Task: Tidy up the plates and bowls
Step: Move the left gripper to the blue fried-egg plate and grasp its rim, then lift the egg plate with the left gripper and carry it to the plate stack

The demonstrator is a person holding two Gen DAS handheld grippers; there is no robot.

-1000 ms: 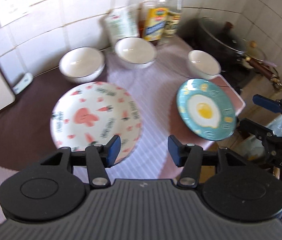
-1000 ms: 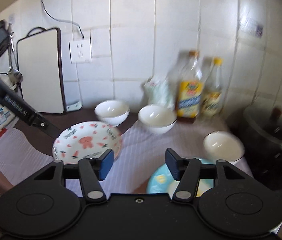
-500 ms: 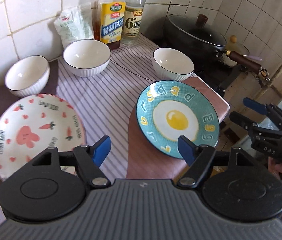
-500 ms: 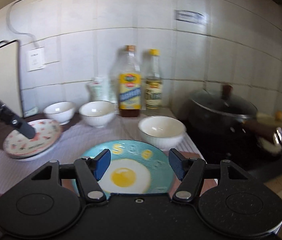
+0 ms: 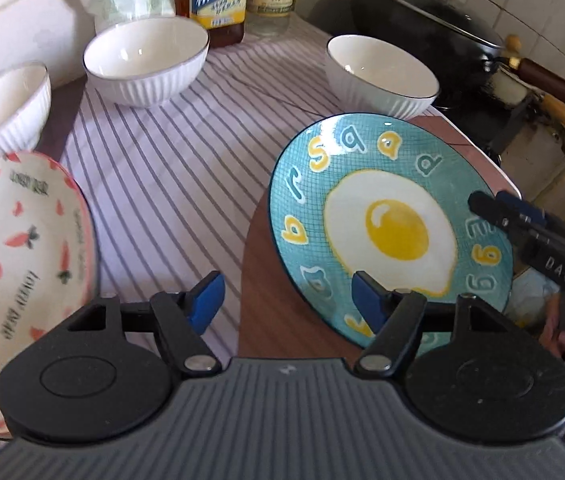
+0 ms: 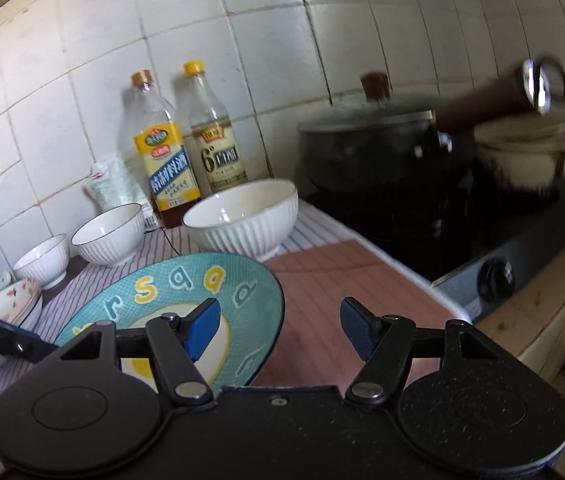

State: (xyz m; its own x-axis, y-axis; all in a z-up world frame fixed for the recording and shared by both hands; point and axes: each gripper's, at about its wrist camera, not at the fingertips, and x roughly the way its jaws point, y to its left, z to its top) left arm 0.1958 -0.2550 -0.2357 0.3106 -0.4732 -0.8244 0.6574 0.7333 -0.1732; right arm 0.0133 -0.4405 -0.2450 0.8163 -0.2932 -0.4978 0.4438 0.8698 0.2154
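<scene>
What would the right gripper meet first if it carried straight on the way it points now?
Probably the right edge of the egg plate, or the brown mat beside it. The open right gripper straddles that edge, angled downward; depth is hard to judge.

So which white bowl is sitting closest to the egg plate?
The ribbed white bowl nearest the black pot, just behind the teal fried-egg plate. The other two ribbed white bowls sit farther left, toward the pink bunny plate.

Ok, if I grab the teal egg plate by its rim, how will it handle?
The teal egg plate looks like glazed ceramic with a glossy sheen, so probably stiff, slippery and chip-prone. Its shallow rim lies low on the mat, so the lower finger may struggle to get under it.
</scene>
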